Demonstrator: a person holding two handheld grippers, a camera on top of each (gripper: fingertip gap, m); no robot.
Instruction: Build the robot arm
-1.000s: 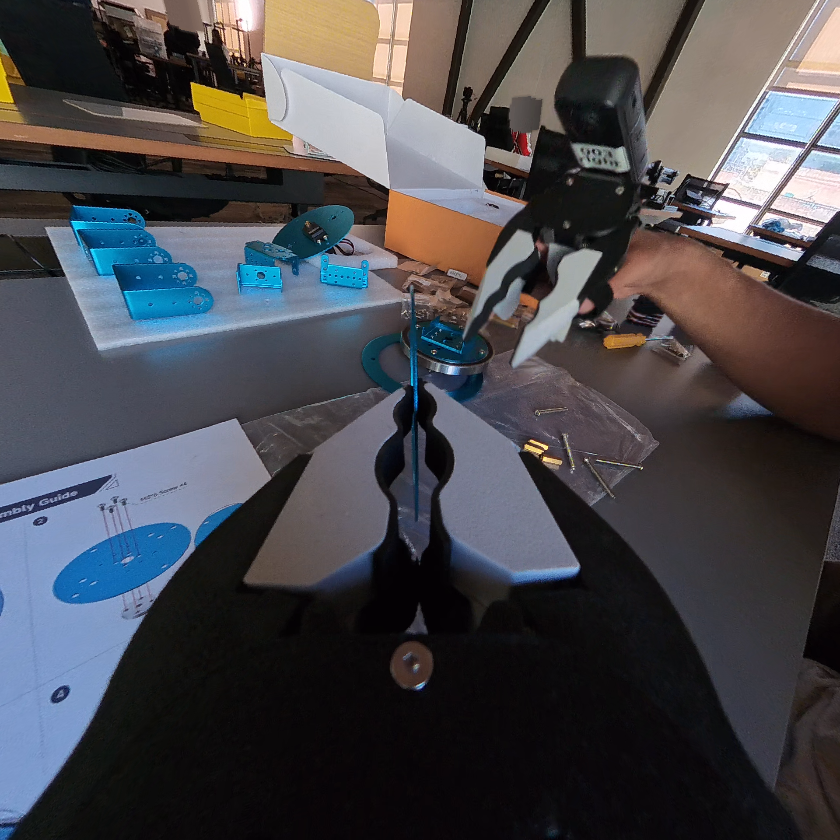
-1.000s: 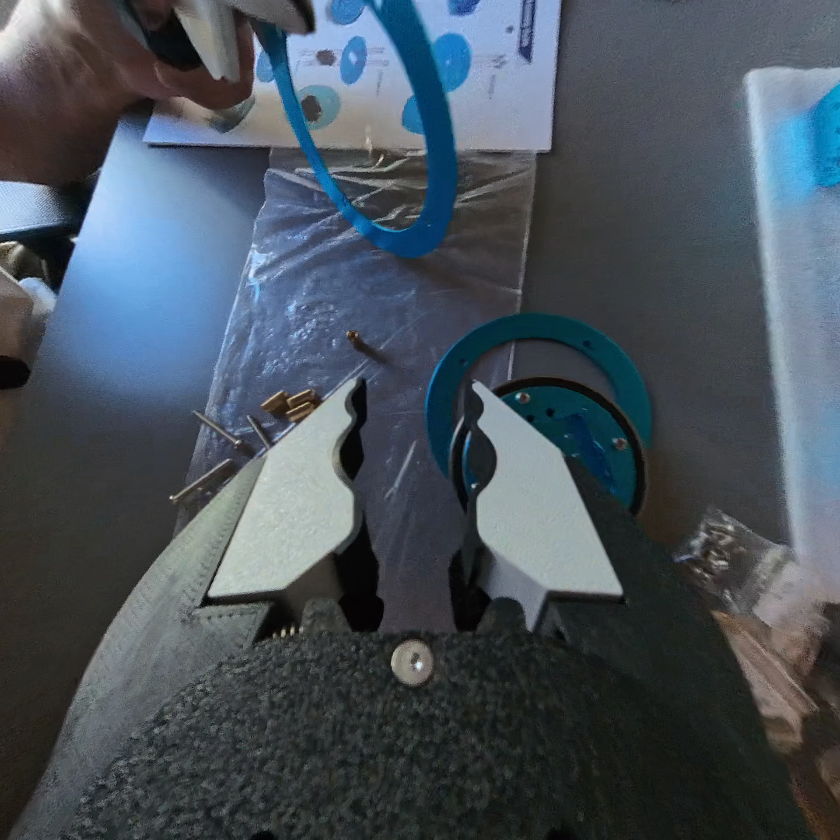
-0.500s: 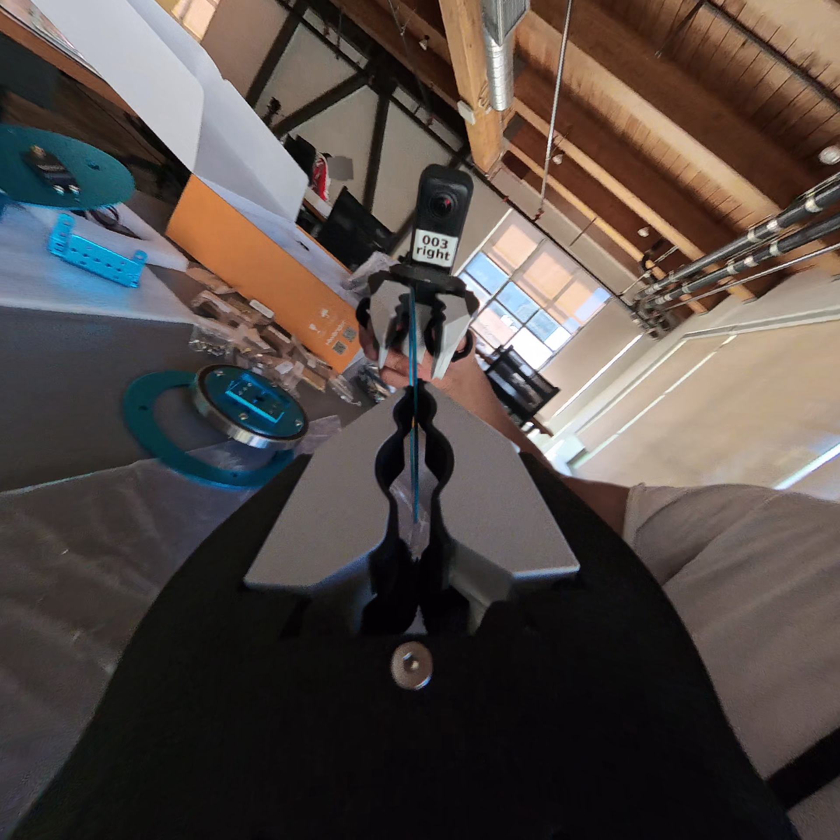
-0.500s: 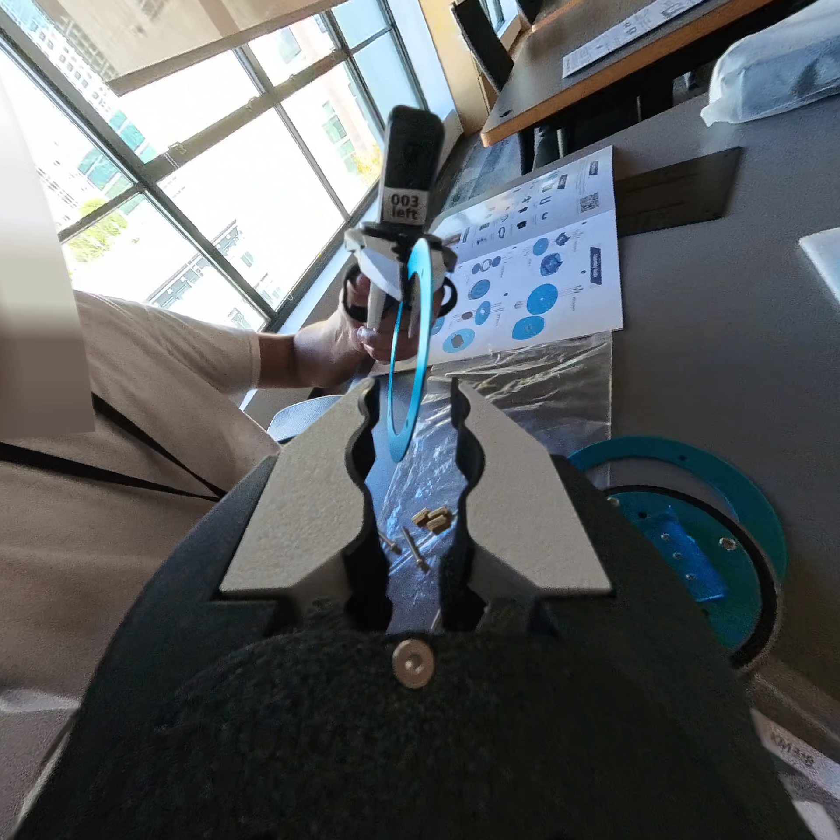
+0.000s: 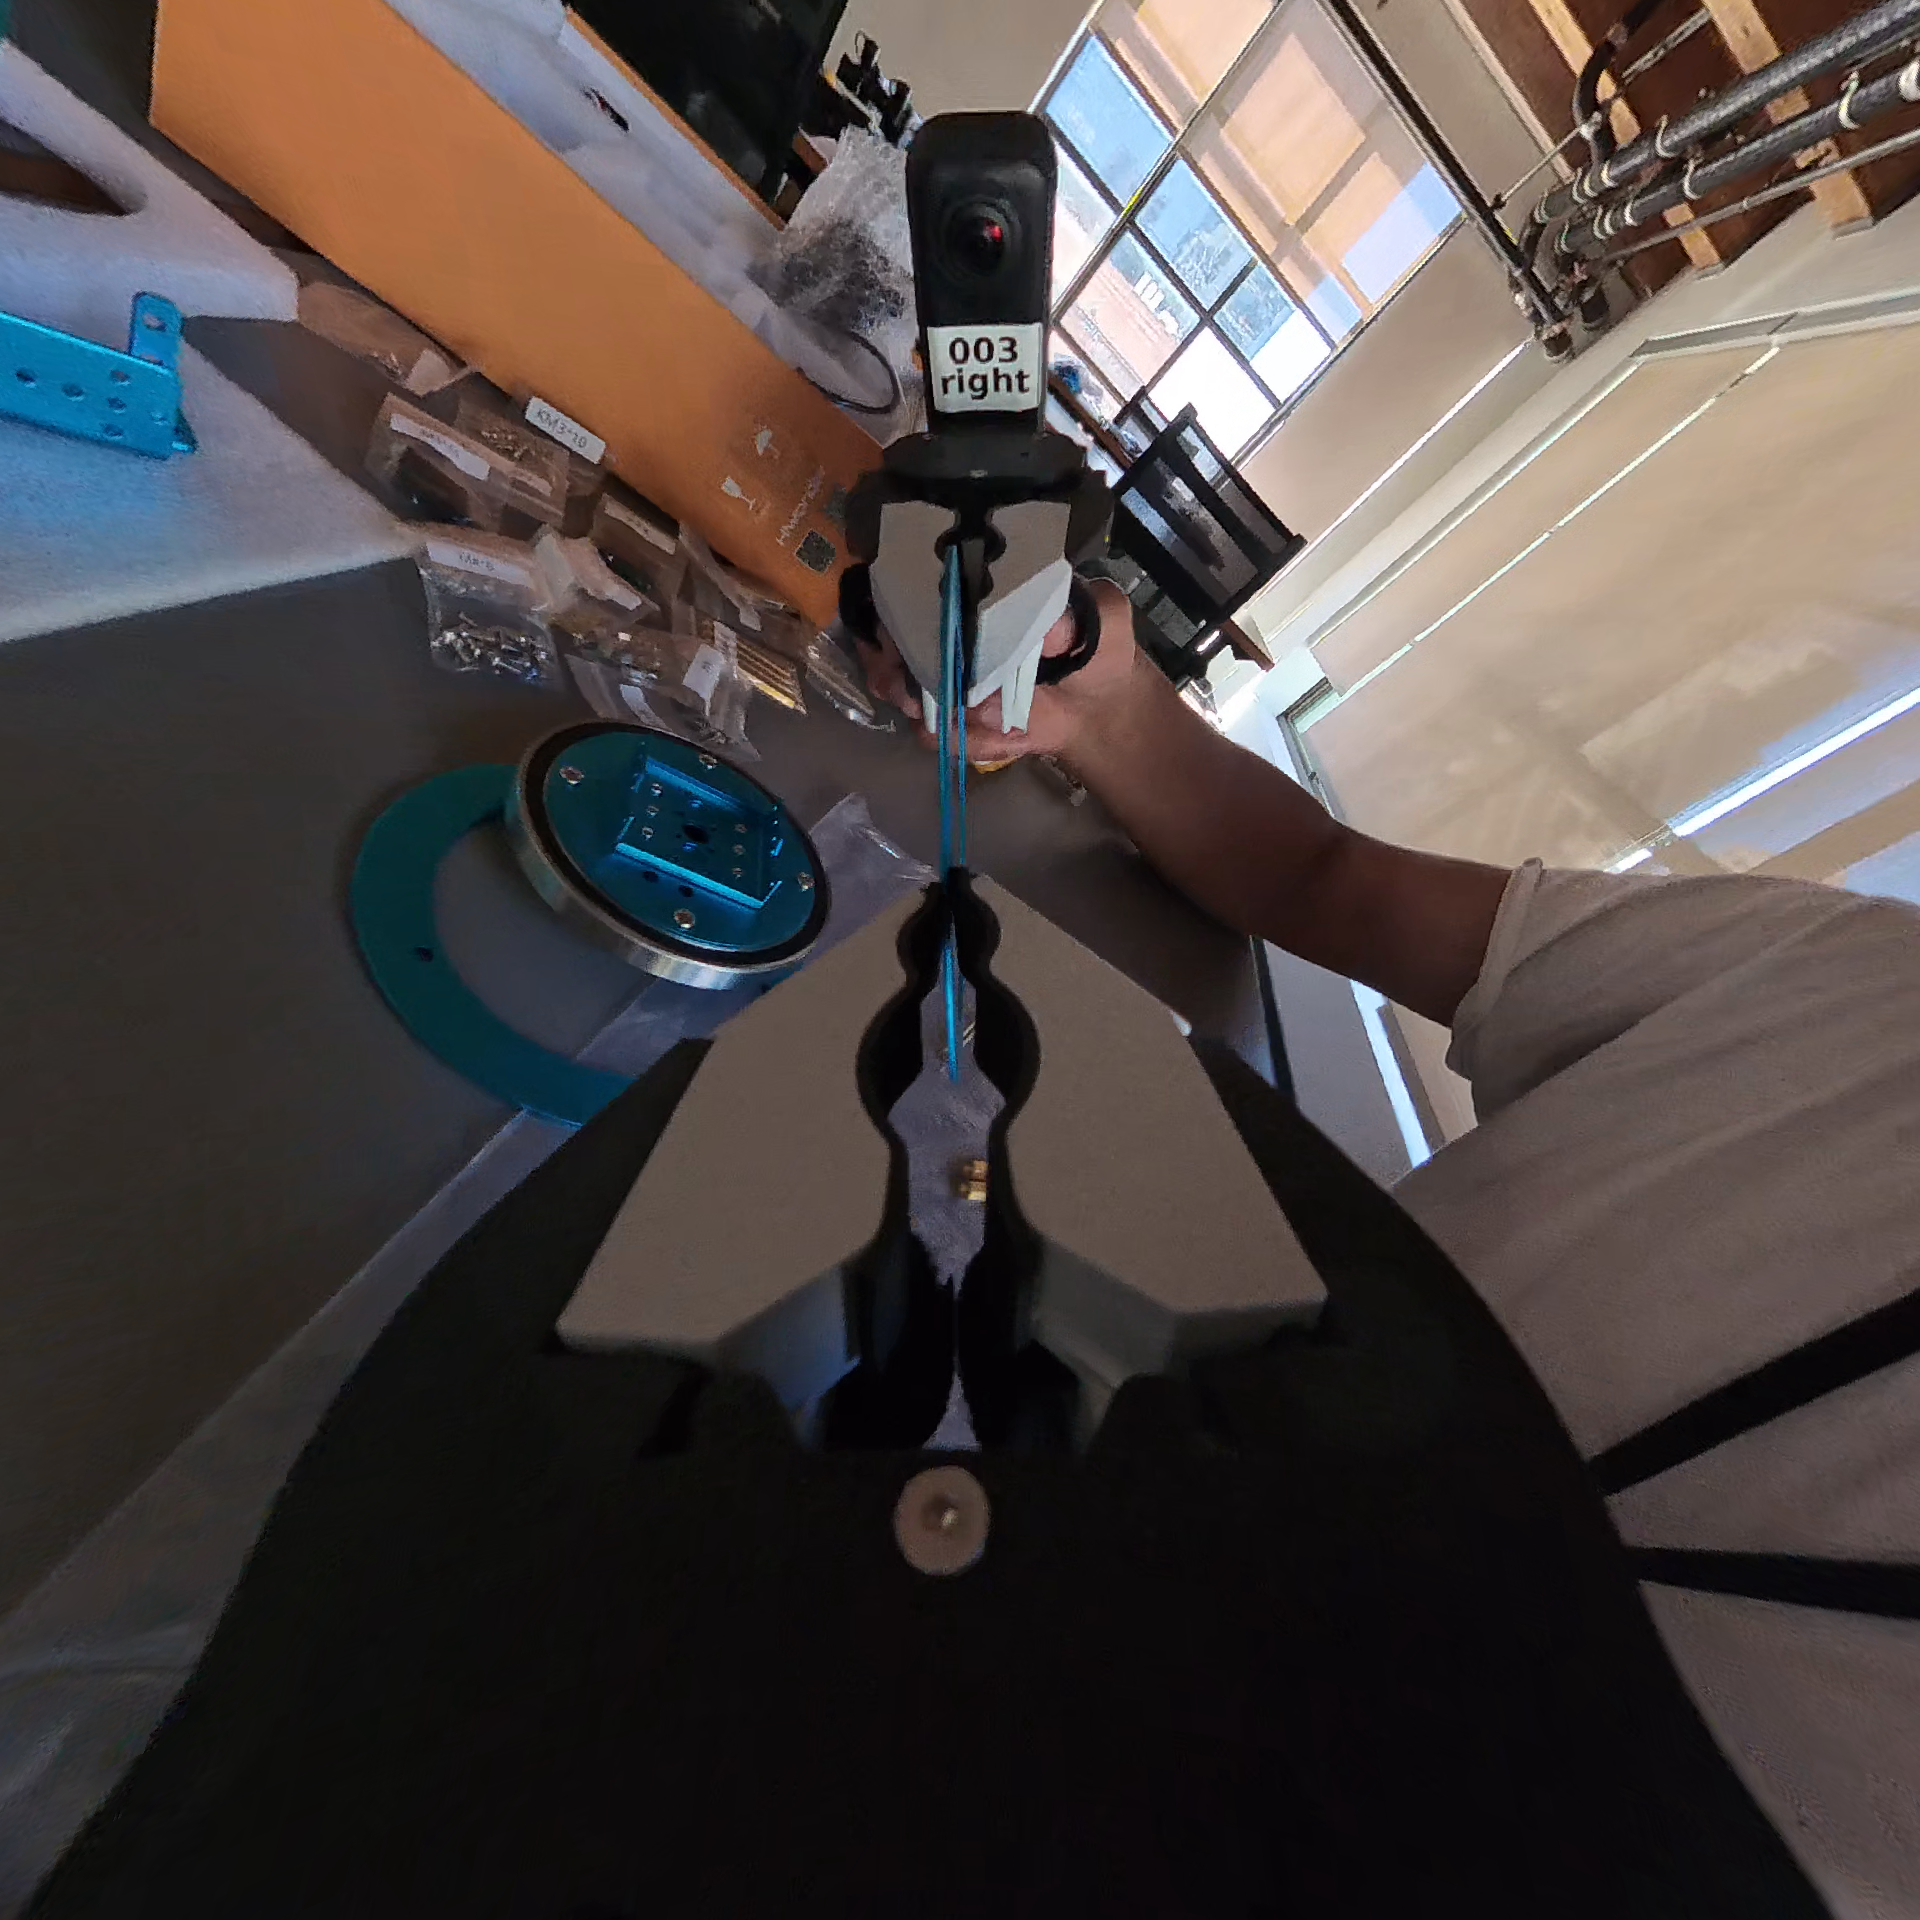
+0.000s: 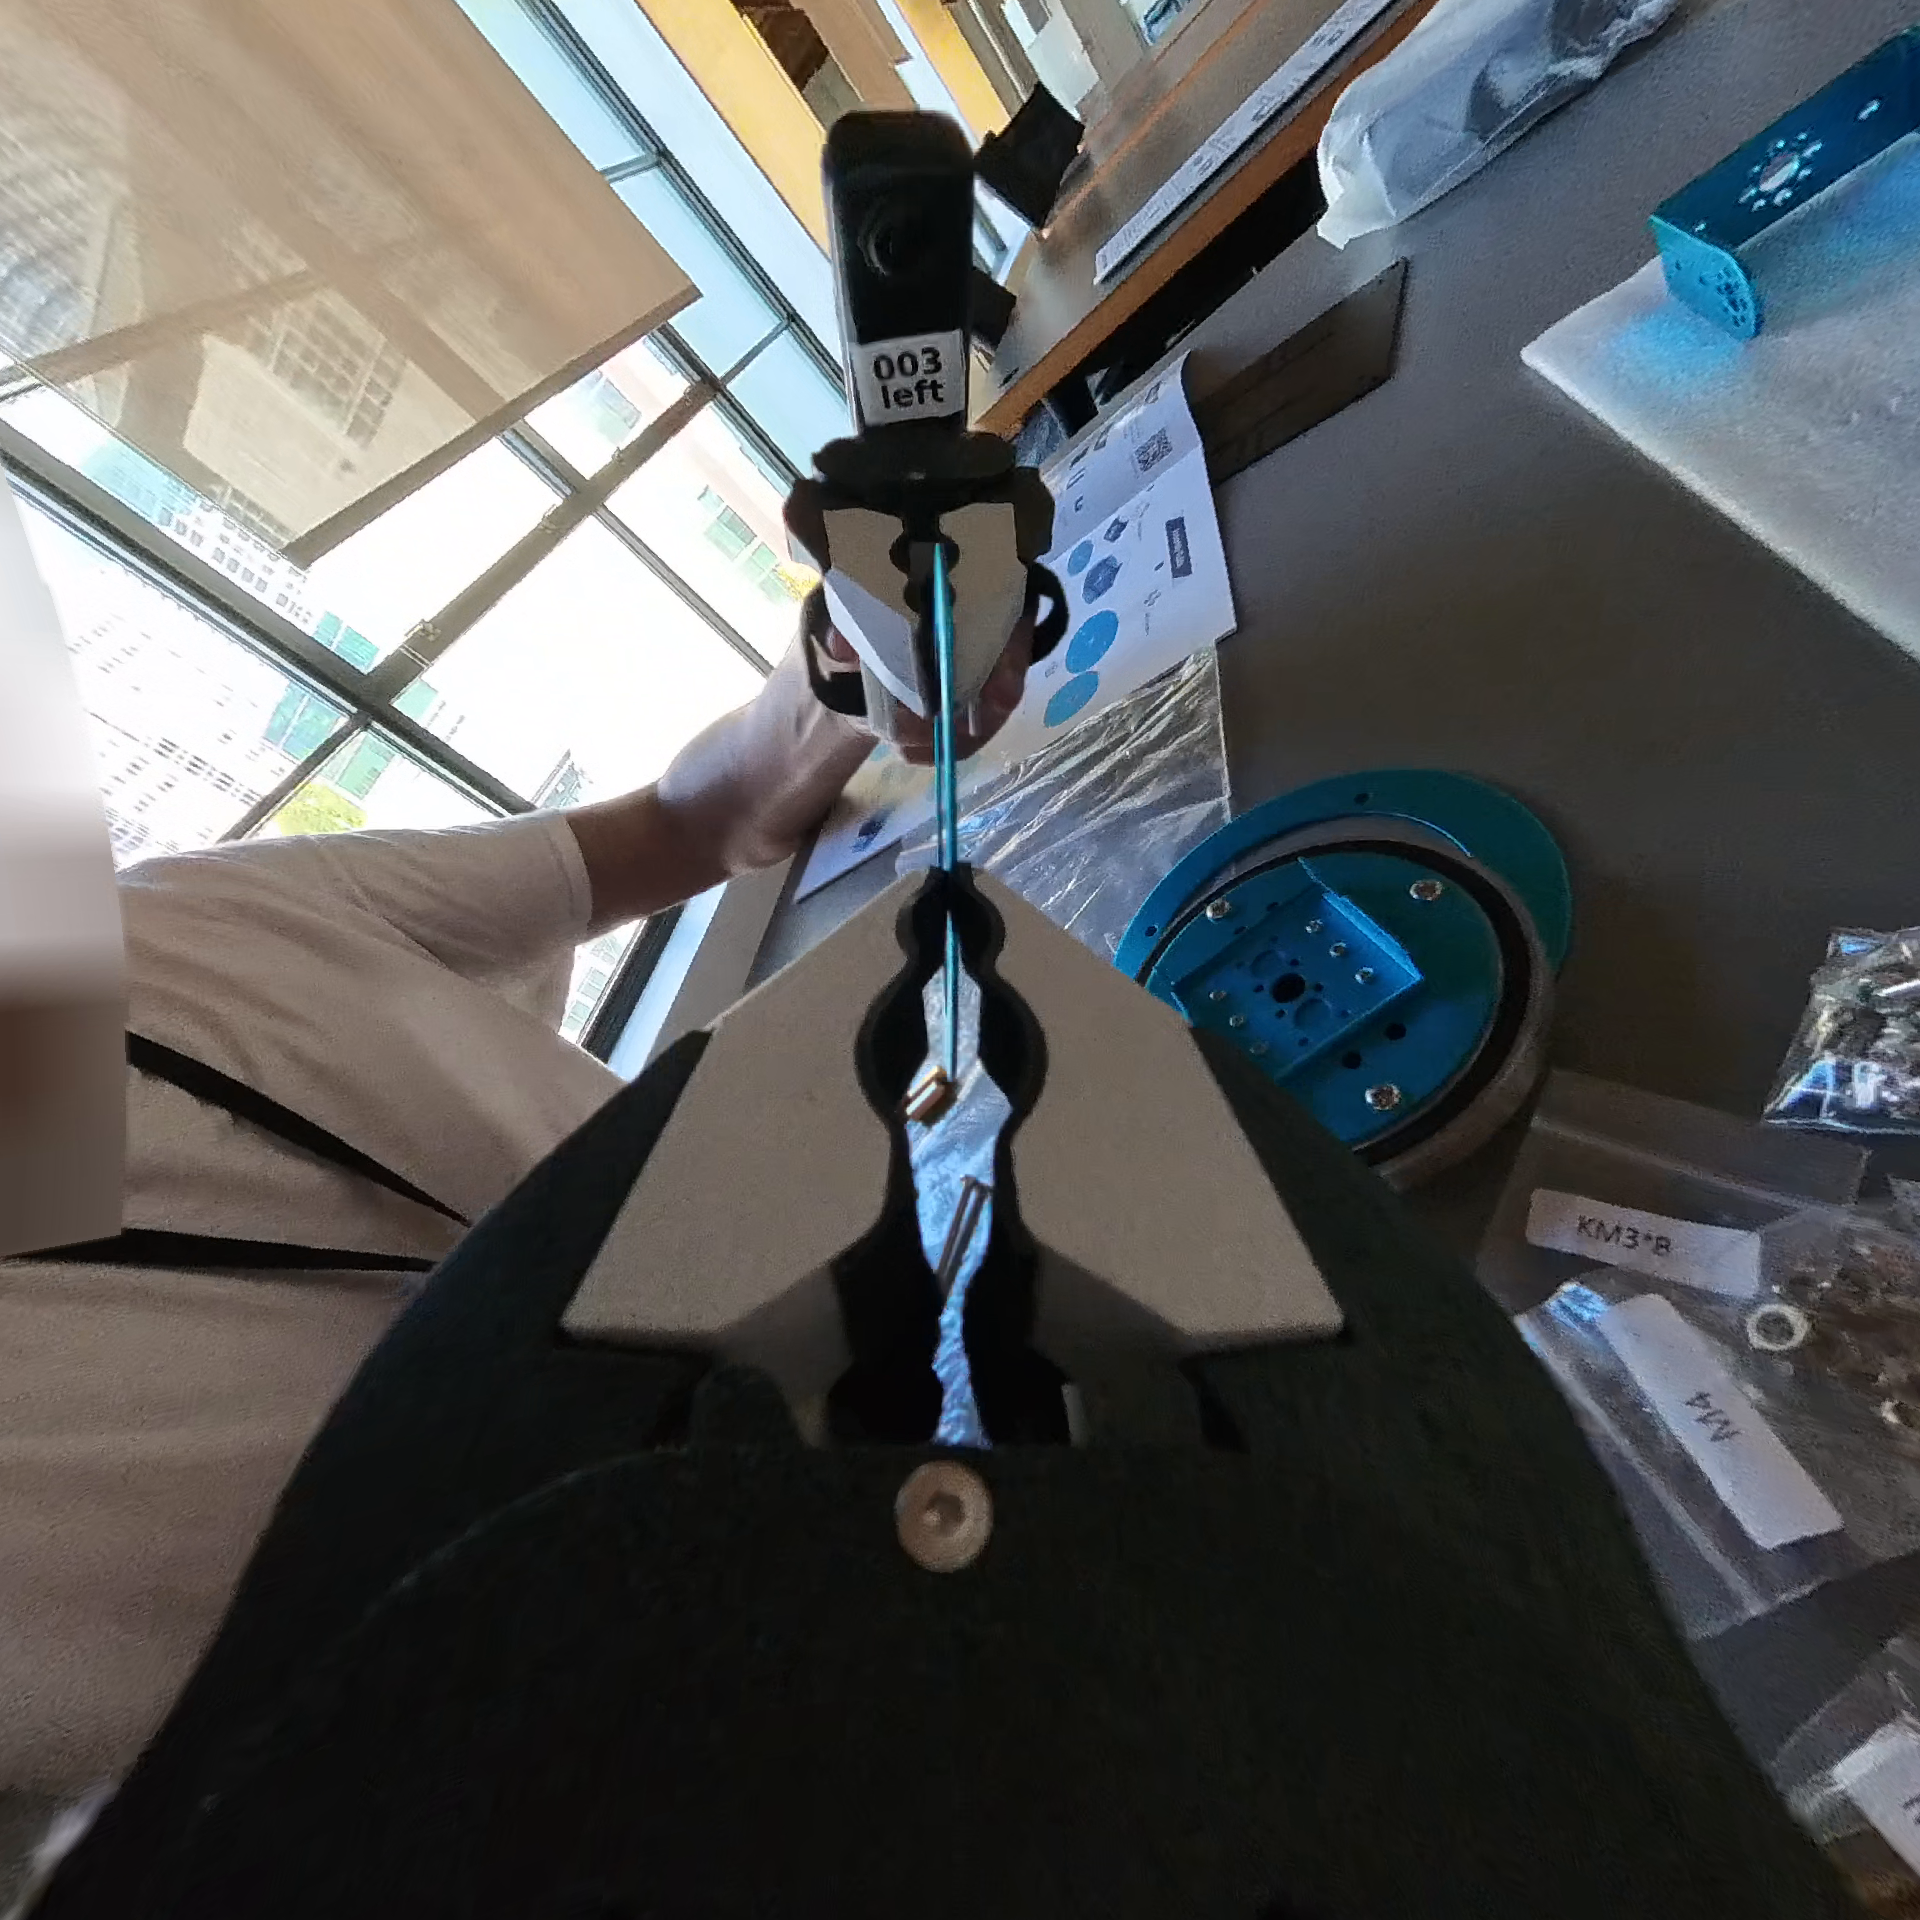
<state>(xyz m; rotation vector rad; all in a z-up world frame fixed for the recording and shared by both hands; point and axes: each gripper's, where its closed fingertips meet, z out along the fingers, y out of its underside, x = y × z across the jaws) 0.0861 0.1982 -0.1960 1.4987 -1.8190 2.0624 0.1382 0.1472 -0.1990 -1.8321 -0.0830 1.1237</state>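
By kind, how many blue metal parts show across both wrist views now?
Thin blue ring, clamped by left claw and right claw: 1
Flat teal ring on table: 1
Round base with blue plate: 1
Blue brackets: 2
Total: 5

Left tongs (image 5: 952,904) and right tongs (image 6: 948,894) closed, tip to tip.

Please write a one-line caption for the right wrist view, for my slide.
Both tools, right and left, clamp one thin blue ring edge-on above a grey table.
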